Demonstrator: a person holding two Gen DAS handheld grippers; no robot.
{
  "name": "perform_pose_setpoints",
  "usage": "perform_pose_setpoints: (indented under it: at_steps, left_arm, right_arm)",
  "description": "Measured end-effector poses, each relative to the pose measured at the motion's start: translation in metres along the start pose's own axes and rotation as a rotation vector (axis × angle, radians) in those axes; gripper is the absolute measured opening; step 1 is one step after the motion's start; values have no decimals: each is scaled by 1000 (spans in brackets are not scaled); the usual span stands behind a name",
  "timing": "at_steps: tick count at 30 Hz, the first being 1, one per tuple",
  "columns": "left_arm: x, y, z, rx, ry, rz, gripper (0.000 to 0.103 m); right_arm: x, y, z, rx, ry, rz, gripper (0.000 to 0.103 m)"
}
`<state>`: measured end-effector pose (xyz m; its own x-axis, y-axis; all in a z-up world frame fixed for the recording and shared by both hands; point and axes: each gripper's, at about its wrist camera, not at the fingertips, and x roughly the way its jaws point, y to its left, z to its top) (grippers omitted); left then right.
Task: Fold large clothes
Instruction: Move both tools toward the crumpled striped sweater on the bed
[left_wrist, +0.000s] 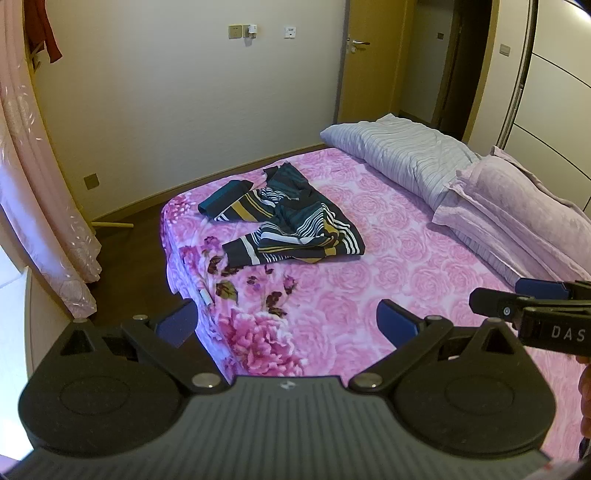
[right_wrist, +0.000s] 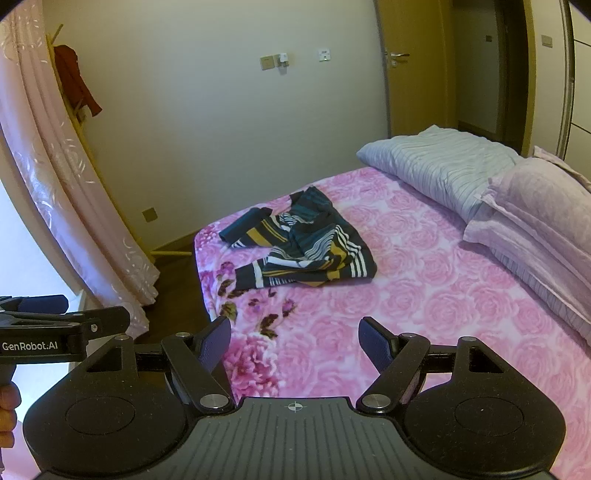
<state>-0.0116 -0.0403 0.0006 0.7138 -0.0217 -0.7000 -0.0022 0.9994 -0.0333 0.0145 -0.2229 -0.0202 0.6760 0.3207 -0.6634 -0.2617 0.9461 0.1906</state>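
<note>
A crumpled dark striped garment (left_wrist: 288, 221) (right_wrist: 306, 243), navy with white and mustard bands, lies in a heap near the far left corner of the bed (left_wrist: 369, 288) (right_wrist: 406, 302). My left gripper (left_wrist: 288, 325) hovers open above the near edge of the bed, well short of the garment, with nothing between its blue pads. My right gripper (right_wrist: 295, 343) is open too, over the pink floral blanket, and also far from the garment. In the left wrist view the right gripper (left_wrist: 517, 295) shows at the right edge; in the right wrist view the left gripper (right_wrist: 62, 314) pokes in at the left.
A grey striped pillow (left_wrist: 402, 155) (right_wrist: 443, 170) and a lilac pillow (left_wrist: 517, 206) (right_wrist: 539, 221) lie along the right side of the bed. Pink curtains (left_wrist: 44, 206) (right_wrist: 74, 206) hang at left. Dark floor (left_wrist: 133, 251) runs between bed and wall. A door (left_wrist: 365, 59) stands at the back.
</note>
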Motion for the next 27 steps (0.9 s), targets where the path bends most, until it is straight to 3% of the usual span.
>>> perform_pose_setpoints:
  at_steps: [27]
  left_arm:
    - [-1, -40, -10, -31, 7, 70, 102]
  right_arm:
    - [-4, -42, -4, -23, 12, 62, 73]
